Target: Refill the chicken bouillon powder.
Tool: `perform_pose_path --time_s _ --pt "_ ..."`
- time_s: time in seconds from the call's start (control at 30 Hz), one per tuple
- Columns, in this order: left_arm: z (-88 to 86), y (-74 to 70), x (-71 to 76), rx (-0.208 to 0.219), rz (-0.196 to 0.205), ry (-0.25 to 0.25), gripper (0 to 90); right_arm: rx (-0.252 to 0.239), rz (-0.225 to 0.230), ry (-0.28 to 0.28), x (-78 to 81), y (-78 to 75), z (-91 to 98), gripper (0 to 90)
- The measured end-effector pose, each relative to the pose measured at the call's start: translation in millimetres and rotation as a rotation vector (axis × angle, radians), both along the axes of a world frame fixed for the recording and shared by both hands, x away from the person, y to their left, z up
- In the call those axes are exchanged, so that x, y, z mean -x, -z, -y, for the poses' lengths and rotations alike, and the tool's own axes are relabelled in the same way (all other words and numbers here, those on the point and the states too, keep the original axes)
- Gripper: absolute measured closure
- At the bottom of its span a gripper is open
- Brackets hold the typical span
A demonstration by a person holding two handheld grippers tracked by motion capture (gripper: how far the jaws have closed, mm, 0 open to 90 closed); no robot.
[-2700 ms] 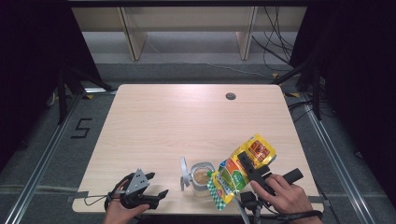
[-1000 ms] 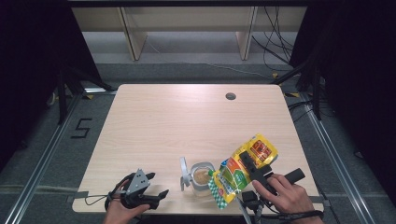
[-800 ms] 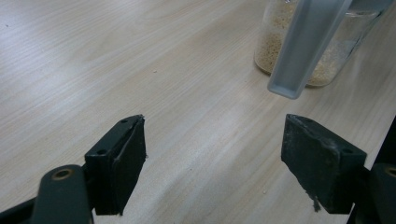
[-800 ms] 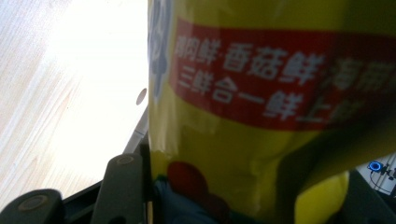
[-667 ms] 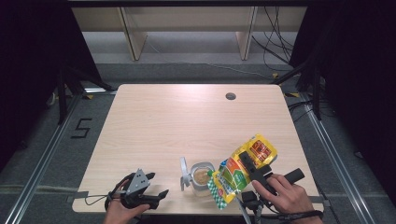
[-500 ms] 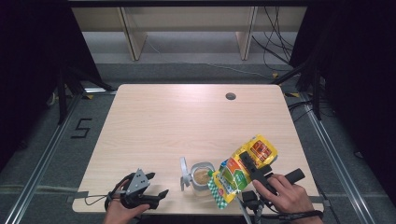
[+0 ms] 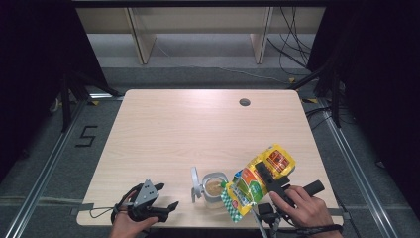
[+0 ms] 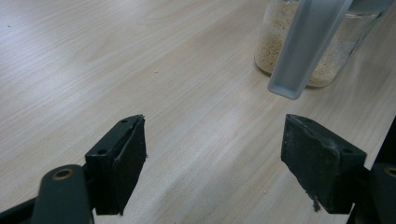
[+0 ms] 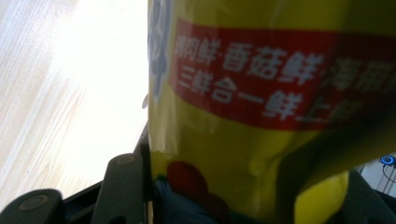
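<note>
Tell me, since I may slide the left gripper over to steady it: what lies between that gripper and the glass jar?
Bare tabletop, in the left gripper view: open left gripper, then wood up to the jar; the jar's lid hangs beside it.

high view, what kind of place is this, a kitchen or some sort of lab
Most likely a lab or recording studio, not a kitchen. A lone wooden table stands inside a metal rail frame with dark curtains around it, loose cables trail over the floor behind, and a number 5 is marked on the floor.

Bare table (image 7: 198,129) lies open behind; the jar (image 7: 214,186) and tilted pouch (image 7: 257,179), seemingly touching, crowd the near edge.
</note>
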State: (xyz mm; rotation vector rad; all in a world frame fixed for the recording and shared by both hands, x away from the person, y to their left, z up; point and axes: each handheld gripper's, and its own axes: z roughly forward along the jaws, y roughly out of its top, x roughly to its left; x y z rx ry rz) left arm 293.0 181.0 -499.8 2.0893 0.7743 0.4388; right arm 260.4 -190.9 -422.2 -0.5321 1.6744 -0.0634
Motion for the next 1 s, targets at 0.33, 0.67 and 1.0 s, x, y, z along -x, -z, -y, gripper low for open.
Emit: perform_pose_path --time_s 0.33,0.67,1.0 --pt "-0.4 -0.4 -0.1 -0.001 -0.005 0.004 22.2 0.006 0.002 -0.003 0.4 0.5 0.1 50.7" --pt "0.1 0.0 0.1 0.001 -0.001 0.002 22.2 0.024 0.020 -0.022 1.1 -3.1 -1.4 50.7" --pt "0.1 0.1 0.0 0.002 0.000 -0.002 22.2 0.085 0.036 -0.008 1.6 -5.0 -1.5 50.7"
